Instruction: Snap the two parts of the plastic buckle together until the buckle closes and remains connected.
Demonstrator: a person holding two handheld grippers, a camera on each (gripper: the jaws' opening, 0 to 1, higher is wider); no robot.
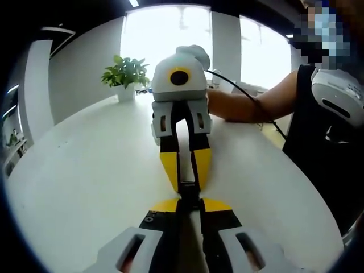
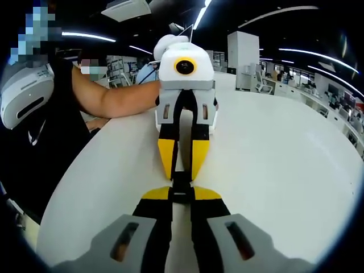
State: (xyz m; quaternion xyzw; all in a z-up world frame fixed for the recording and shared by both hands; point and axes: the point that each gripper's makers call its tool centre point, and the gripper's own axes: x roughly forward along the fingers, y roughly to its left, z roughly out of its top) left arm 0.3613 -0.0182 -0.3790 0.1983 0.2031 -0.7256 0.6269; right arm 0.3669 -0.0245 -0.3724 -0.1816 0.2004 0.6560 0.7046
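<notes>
In the left gripper view I am watching my left tool [image 1: 189, 206] rising from the bottom edge, its two yellow-tipped jaws drawn in close together and pinching the near end of the black plastic buckle [image 1: 188, 189]. Facing it from across the white bench [image 1: 79, 187] is the right tool [image 1: 185, 172], pointing straight back at me, its own yellow jaws converging on the far end of the same buckle. The buckle is sitting low over the bench between the two sets of tips, and I cannot tell whether its halves are fully latched. A bare forearm [image 1: 250, 105] is lying on the bench behind the right tool, a black cable [image 1: 244, 94] is trailing over it, and a potted plant [image 1: 125, 77] is standing at the far edge by the bright windows.

In the right gripper view I am seeing the right tool [image 2: 181, 196] coming up from the bottom, jaws narrowed onto the buckle [image 2: 181, 187], which is showing as a small dark piece between the yellow tips. The left tool [image 2: 182, 168] is meeting it head-on, clamping the opposite end. The buckle is hanging just above the bench [image 2: 273, 170], near its middle. A forearm [image 2: 119, 99] is resting on the bench behind the left tool
</notes>
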